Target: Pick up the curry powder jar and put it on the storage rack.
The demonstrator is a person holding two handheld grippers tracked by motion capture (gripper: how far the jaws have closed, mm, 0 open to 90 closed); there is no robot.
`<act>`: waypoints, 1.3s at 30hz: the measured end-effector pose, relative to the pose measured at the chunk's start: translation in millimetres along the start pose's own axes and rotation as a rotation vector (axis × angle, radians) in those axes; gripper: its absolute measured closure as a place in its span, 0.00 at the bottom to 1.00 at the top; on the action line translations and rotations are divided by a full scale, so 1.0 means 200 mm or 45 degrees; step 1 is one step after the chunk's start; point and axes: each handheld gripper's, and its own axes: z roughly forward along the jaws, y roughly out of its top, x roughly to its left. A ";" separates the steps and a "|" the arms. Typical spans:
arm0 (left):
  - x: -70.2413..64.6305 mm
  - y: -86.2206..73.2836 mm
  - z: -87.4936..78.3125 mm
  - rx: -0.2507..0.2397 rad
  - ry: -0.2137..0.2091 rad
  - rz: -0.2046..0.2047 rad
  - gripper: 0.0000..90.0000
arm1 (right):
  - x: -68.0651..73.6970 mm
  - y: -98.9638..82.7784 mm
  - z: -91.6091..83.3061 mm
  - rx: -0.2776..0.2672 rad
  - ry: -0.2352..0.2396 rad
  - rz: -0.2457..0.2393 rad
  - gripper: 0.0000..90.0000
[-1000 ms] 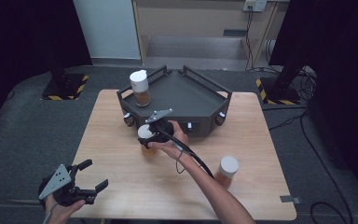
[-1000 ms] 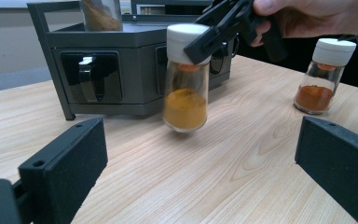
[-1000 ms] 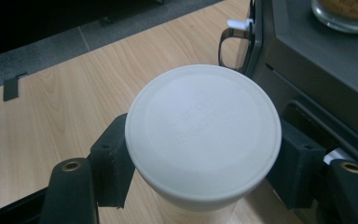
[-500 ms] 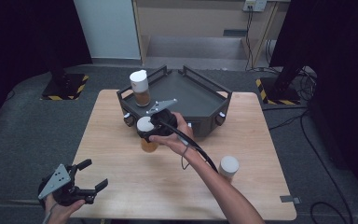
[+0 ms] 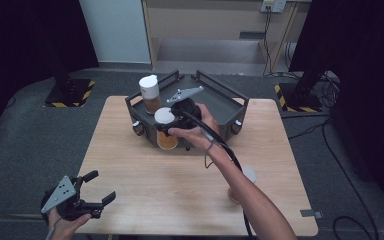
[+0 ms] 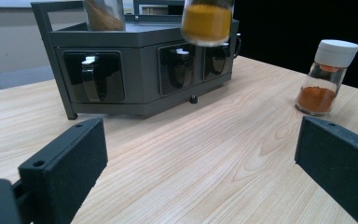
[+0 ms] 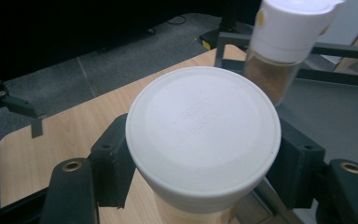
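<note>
- While the right gripper clamps the yellow spice jar under its white lid, the jar hangs clear of the table, just before the grey rack's front edge.
- The left gripper rests near the table's near left corner, jaws spread, nothing between them.
- A brown spice jar stands on the rack's left corner.

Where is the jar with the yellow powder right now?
In the high view the yellow-powder jar is held in the right claw, lifted off the table in front of the grey rack, near the brown-powder jar standing on it.
</note>
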 end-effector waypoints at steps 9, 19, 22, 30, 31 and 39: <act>0.00 0.00 0.00 0.004 -0.002 0.000 0.01 | -0.07 0.06 -0.06 0.002 -0.072 0.021 0.37; 0.01 0.00 0.00 0.005 0.001 -0.007 0.01 | -0.18 0.11 -0.03 0.009 -0.182 0.087 0.37; 0.00 0.00 0.00 0.002 0.002 -0.009 0.02 | -0.21 0.12 -0.02 0.005 -0.217 0.111 0.37; 0.01 -0.01 -0.01 0.003 0.008 -0.008 0.02 | -0.28 0.15 0.04 0.022 -0.290 0.146 0.37; 0.01 -0.01 -0.01 0.004 0.008 -0.007 0.02 | -0.29 0.15 0.05 0.021 -0.301 0.153 0.37; 0.01 0.00 0.00 0.008 0.010 -0.003 0.02 | -0.35 0.17 0.10 0.043 -0.341 0.189 0.37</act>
